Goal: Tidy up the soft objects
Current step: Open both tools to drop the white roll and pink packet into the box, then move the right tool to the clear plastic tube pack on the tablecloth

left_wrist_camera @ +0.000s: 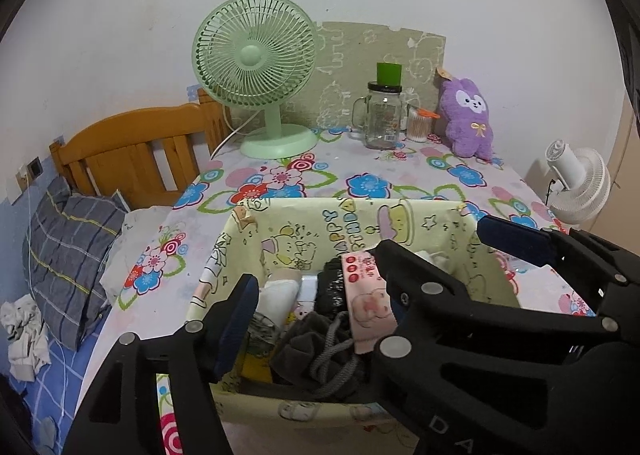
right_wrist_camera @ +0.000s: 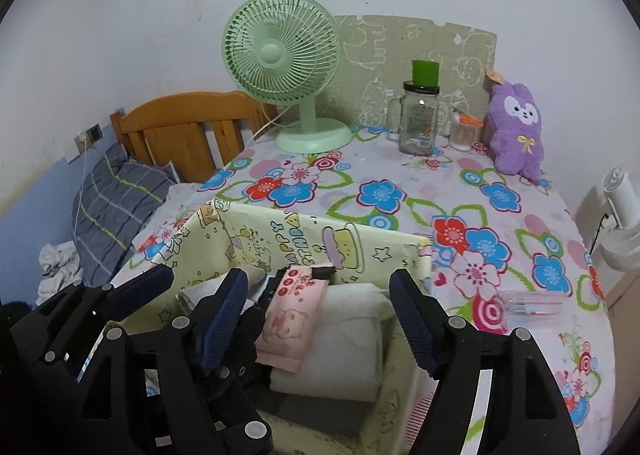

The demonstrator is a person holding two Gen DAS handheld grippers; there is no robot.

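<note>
A yellow cartoon-print fabric box (left_wrist_camera: 312, 215) (right_wrist_camera: 280, 231) stands on the flowered table and holds soft items: a pink tissue pack (left_wrist_camera: 368, 307) (right_wrist_camera: 288, 315), a dark drawstring pouch (left_wrist_camera: 316, 351), white folded cloth (right_wrist_camera: 348, 339) and a white roll (left_wrist_camera: 280, 291). A purple plush bunny (left_wrist_camera: 468, 119) (right_wrist_camera: 516, 127) sits at the table's back right. My left gripper (left_wrist_camera: 312, 299) is open over the box. My right gripper (right_wrist_camera: 320, 319) is open over the box too, astride the tissue pack and white cloth. The right gripper's fingers (left_wrist_camera: 516, 239) cross the left wrist view.
A green desk fan (left_wrist_camera: 256, 75) (right_wrist_camera: 288, 71), a glass jar mug (left_wrist_camera: 382, 115) (right_wrist_camera: 418, 119) with a green cap and a cotton-swab cup (left_wrist_camera: 418, 125) stand at the back. A clear plastic packet (right_wrist_camera: 532, 307) lies right of the box. A bed with a pillow (left_wrist_camera: 68, 255) is left.
</note>
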